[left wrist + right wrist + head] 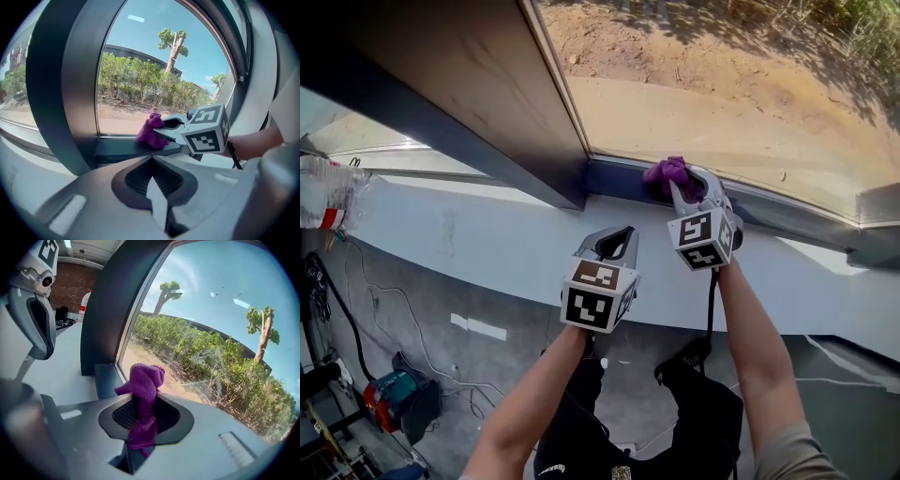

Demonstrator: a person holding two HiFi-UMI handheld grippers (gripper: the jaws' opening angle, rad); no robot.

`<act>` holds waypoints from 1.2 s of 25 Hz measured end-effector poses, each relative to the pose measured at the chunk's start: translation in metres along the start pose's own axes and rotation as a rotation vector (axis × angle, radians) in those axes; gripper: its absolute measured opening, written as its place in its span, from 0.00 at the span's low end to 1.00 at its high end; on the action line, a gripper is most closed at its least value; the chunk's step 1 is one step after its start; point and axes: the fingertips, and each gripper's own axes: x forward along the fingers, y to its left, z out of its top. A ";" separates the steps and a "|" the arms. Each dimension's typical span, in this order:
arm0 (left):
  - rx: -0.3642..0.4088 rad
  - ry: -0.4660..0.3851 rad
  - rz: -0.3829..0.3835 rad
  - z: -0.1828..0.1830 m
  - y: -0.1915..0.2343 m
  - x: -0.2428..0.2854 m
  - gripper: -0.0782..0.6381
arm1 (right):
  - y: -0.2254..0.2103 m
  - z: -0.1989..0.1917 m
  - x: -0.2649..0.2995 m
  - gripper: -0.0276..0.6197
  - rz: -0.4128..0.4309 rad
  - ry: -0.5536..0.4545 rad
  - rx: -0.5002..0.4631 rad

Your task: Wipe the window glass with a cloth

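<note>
Two grippers are up at the window. The right gripper point(679, 184) is clamped on a purple cloth point(666, 172). In the right gripper view the cloth point(146, 380) runs down between the closed jaws, with a bunched end standing out past the tips. That bunch sits at the bottom edge of the glass point(722, 84), over the dark sill point(614, 178) and just right of the dark post point(469, 103). Whether the cloth actually presses on the pane cannot be told.

The left gripper point(617, 236) hangs lower and to the left, in front of the white ledge point(487, 234) and apart from the glass. Its own view shows the jaws brought together with nothing between them. Past them that view shows the right gripper point(169, 128) and the cloth point(151, 132) at the sill.

One container shows: a clear plastic bottle point(328, 192) with a red band, at the far left edge of the head view beside the ledge. What it holds cannot be made out. In the right gripper view the bottle point(86, 298) stands upright with a red cap, well away from the cloth.

Below the ledge, cables point(394, 309) trail over the grey floor, beside a red and teal item point(389, 398) too small to identify. Through the glass point(211, 333) are sandy ground, bushes and trees.
</note>
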 end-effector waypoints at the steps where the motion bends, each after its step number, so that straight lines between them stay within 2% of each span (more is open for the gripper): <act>1: 0.001 0.000 -0.003 0.000 -0.003 0.000 0.11 | -0.004 -0.005 -0.003 0.19 -0.009 0.008 0.005; 8: 0.014 0.009 -0.011 -0.002 -0.028 0.007 0.11 | -0.031 -0.029 -0.024 0.19 -0.044 0.038 0.024; 11: 0.015 0.004 -0.017 0.002 -0.037 0.004 0.11 | -0.036 -0.026 -0.032 0.19 -0.050 0.030 0.028; 21: 0.033 -0.037 -0.011 0.037 -0.056 -0.021 0.11 | -0.059 0.039 -0.068 0.19 -0.068 -0.062 0.004; 30: 0.072 -0.079 -0.011 0.076 -0.069 -0.057 0.11 | -0.092 0.120 -0.121 0.19 -0.123 -0.153 -0.031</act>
